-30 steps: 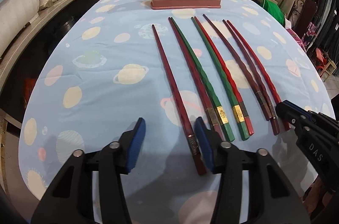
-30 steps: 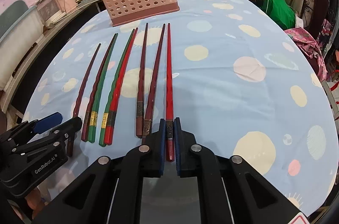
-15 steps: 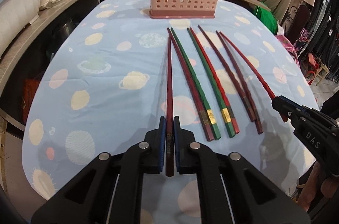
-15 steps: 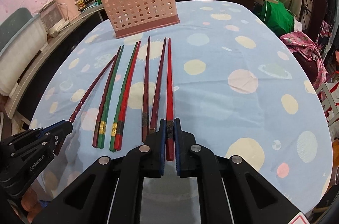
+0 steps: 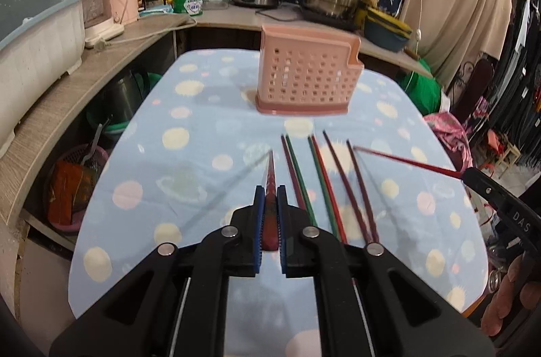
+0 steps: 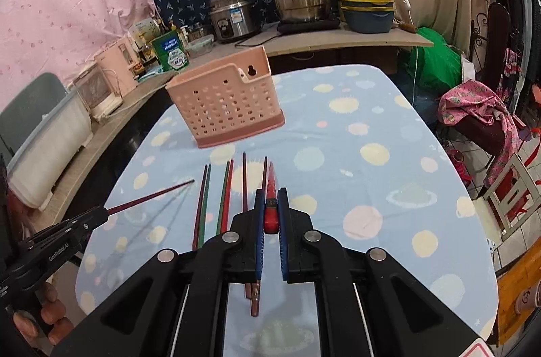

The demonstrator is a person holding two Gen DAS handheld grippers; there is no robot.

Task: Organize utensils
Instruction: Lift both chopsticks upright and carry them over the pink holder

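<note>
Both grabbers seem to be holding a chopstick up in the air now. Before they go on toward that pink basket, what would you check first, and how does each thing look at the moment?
1. Left gripper shut on its dark red chopstick: ok.
2. Right gripper shut on its bright red chopstick: ok.
3. Both held chopsticks lifted clear of the tablecloth: ok, shadows lie apart from them.
4. Pink basket upright with its top open: ok; whether anything is inside, cannot tell.
5. Path to the basket free: ok, only bare cloth lies between.
6. Six chopsticks left lying in their row: ok.
</note>
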